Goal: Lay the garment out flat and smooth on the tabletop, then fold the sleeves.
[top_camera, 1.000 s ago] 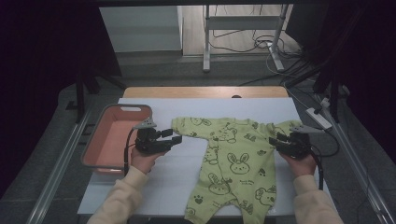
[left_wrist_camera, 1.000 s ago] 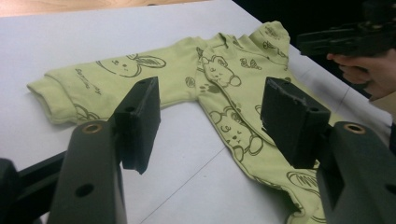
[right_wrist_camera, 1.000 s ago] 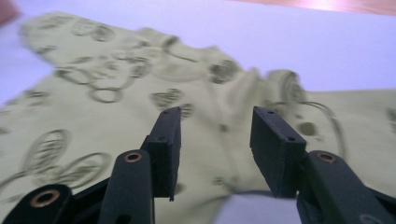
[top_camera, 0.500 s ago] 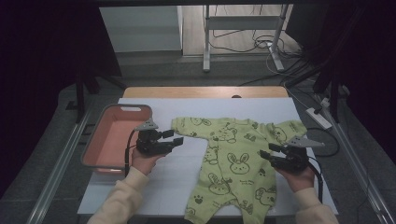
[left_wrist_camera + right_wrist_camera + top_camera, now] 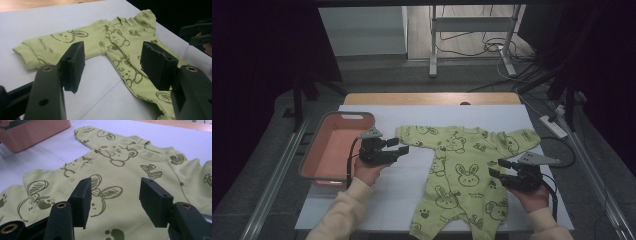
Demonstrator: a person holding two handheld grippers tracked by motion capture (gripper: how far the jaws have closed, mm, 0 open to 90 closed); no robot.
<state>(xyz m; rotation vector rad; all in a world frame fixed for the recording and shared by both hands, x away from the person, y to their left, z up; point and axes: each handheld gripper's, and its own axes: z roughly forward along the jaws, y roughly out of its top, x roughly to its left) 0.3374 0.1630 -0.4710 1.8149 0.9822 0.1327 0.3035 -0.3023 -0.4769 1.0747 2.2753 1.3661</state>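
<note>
Cream sleeves [image 5: 343,210], black grippers, trailing cables

Green bunny-print baby romper [image 5: 462,172] flat on white sheet [image 5: 377,200]

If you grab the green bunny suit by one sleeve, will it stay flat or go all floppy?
Probably floppy: the baby suit is thin cloth that lies flat on the white sheet with soft wrinkles, so the rest would likely dangle. It looks light, and a push would likely bunch it up, not slide it whole. The open left gripper sits beside its sleeve.
</note>
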